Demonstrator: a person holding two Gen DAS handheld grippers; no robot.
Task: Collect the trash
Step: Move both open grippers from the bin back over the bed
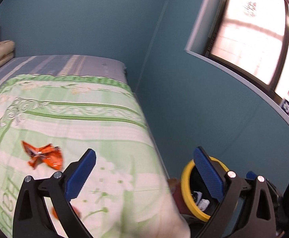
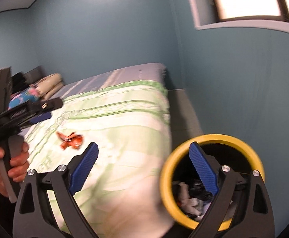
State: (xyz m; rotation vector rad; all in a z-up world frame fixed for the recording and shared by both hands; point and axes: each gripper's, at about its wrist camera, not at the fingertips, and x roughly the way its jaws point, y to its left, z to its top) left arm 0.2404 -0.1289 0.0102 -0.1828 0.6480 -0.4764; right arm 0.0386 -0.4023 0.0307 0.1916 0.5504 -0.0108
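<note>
While gaping empty, both tongs [image 1: 144, 175] [image 2: 143, 168] tilt down over bed [image 1: 108, 123].

The left claw [image 1: 144, 172] stands wide open, its blue pads [image 1: 81, 175] well apart with nothing clamped between them. The right claw [image 2: 143, 167] is spread just as wide, also empty. At nine o'clock in the right wrist view, a hand [image 2: 4, 164] grips the left claw's handle.
</note>
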